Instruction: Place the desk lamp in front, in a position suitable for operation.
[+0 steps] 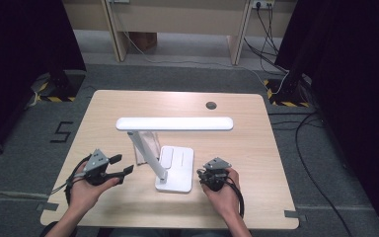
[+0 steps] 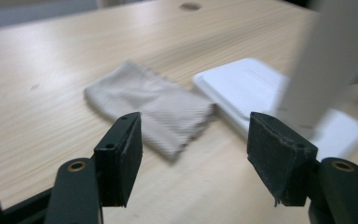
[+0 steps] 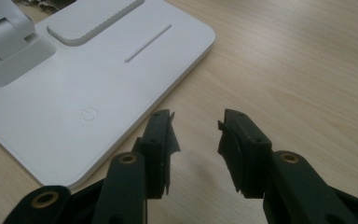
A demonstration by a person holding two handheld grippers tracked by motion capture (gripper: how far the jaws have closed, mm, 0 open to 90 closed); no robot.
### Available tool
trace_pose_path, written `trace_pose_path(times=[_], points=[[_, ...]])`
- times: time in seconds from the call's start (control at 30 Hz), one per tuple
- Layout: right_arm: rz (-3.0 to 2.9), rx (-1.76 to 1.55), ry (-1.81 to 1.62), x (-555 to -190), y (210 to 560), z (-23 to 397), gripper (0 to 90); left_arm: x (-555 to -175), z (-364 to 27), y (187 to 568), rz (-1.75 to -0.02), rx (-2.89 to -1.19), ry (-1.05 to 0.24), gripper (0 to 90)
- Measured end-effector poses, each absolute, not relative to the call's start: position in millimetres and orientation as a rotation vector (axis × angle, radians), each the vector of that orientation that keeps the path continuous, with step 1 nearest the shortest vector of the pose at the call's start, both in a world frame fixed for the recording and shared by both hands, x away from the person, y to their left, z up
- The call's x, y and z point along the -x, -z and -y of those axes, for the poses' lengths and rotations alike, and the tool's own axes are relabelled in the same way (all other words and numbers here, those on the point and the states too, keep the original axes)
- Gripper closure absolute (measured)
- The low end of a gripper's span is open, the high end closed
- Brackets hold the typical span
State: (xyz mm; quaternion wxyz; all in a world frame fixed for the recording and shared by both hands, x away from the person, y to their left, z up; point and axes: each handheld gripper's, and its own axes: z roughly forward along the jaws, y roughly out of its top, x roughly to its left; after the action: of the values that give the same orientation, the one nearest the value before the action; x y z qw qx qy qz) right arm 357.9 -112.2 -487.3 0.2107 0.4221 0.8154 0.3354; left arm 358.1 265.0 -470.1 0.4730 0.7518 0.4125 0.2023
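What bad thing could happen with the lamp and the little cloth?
1. The left claw is open and aimed at the grey cloth, which lies right against the white lamp base. Reaching in, it might bump the slanted lamp arm and shift the lamp.
2. The cloth lies flat on the table, so the claw might scrape the wood or slide the cloth instead of pinching it.
3. The right claw sits open at the base's edge and could nudge it.

White desk lamp (image 1: 170, 148), grey cloth (image 2: 151, 105) beside
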Motion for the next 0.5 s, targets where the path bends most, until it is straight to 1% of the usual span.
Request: trace_pose_path(times=[0.13,0.2,0.3,0.5], points=[[-2.251,-1.179,-0.946,-356,485,114,62.2,-404,-258,486,-1.097,-1.857,-0.484,35.3],[-2.254,-1.177,-0.950,-355,483,115,62.2,-419,-252,489,-1.114,-1.858,-0.464,35.1],[-2.250,-1.172,-0.965,-356,481,115,62.0,-442,-243,496,-1.142,-1.894,-0.542,34.1],[-2.247,-1.174,-0.973,-356,481,115,62.0,-454,-233,506,-1.178,-1.923,-0.506,32.3]])
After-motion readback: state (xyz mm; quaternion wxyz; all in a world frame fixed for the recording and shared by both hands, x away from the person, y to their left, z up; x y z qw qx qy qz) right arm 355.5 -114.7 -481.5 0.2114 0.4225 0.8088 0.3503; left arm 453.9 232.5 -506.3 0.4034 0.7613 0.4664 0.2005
